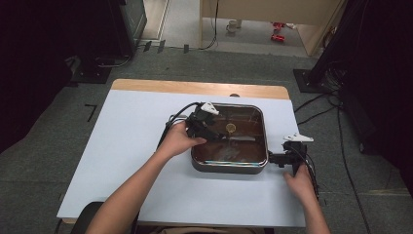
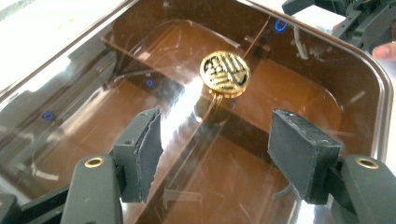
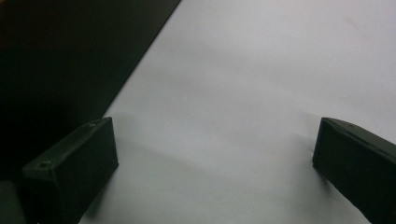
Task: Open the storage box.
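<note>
A: What was the biggest thing on the table [image 1: 122,161] at that moment?

B: It was a square pan [image 1: 229,168] with a metal wall. I judged it heavy and stiff, so it would not slide easily. It stood a little right of the table's middle.

A: And on top of the pan?

B: A brown glass lid [image 2: 299,79] covered the pan. The glass looked smooth and slippery, and it could break if it was dropped. I think its flat surface gave no good place for the pads.

A: So where should one take hold?

B: At the gold knob [image 2: 225,73] in the middle of the lid. It was small, round and hard, and it stood up on a short stem. The pads should close on its two sides, low under the head, because the metal looked polished.

A: How did the grippers stand?

B: The left gripper [image 2: 215,154] hovered over the lid, just before the knob, with its jaws about half apart and nothing between them. The right gripper [image 3: 215,154] was just beside the pan's right wall, over the bare table, with jaws wide and empty.
</note>
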{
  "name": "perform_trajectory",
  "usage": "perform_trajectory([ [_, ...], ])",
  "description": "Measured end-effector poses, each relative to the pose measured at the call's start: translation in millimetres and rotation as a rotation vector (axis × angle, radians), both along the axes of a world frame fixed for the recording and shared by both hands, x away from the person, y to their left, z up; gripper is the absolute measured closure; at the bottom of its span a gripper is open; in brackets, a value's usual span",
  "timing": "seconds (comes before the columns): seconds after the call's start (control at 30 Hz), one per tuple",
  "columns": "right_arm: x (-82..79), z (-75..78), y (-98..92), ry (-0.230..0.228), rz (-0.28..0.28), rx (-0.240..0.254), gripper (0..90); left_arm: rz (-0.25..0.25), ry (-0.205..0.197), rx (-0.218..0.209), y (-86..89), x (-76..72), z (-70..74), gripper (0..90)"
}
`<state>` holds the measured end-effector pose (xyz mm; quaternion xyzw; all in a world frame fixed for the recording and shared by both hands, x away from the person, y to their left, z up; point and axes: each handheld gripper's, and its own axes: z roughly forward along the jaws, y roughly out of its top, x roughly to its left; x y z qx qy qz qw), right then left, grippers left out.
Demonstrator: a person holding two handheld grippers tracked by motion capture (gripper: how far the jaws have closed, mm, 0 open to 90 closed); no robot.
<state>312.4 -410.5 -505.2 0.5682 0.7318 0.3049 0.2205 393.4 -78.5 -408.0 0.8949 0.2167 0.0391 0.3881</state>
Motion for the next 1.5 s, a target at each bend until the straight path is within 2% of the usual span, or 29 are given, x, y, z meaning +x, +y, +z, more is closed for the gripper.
perform_trajectory([
  [0.1,-0.1,0.0,0.0,0.000,0.000,0.000,0.0,-0.008,-0.003,0.012,-7.6,2.8,-5.1,35.3],
  [0.23,-0.2,0.0,0.0,-0.001,0.001,-0.001,0.0,-0.014,-0.014,-0.003,-19.2,6.2,-9.6,36.3],
  [0.43,-0.2,0.0,0.0,-0.001,0.001,-0.001,0.0,-0.025,-0.028,0.006,-30.6,8.1,-14.3,39.2],
  [0.57,-0.2,0.0,0.2,-0.001,-0.001,0.000,0.0,-0.030,-0.021,-0.006,-34.2,9.1,-16.9,42.8],
  [0.63,-0.2,0.0,0.2,-0.001,-0.001,0.000,0.0,-0.032,-0.037,-0.003,-36.4,8.4,-18.8,43.2],
  [0.77,-0.2,0.0,0.0,0.000,0.001,-0.001,0.0,-0.037,-0.052,-0.005,-37.1,7.3,-19.3,49.8],
  [0.83,-0.1,0.0,0.0,-0.001,0.001,-0.001,0.0,-0.039,-0.051,-0.018,-37.1,7.6,-20.0,57.6],
  [0.93,-0.2,0.0,0.1,-0.001,0.000,0.000,0.0,-0.045,-0.038,-0.040,-34.9,10.0,-20.9,58.5],
  [1.03,-0.1,0.0,0.1,-0.001,-0.001,0.000,0.0,-0.043,-0.028,-0.045,-34.5,10.6,-20.6,58.9],
  [1.27,-0.2,0.0,0.0,0.000,0.001,-0.001,0.0,-0.041,-0.038,-0.024,-35.1,8.5,-17.0,59.0],
  [1.5,-0.1,0.0,0.1,-0.001,0.000,-0.001,0.0,-0.032,-0.047,-0.044,-31.3,6.9,-7.4,59.1],
])
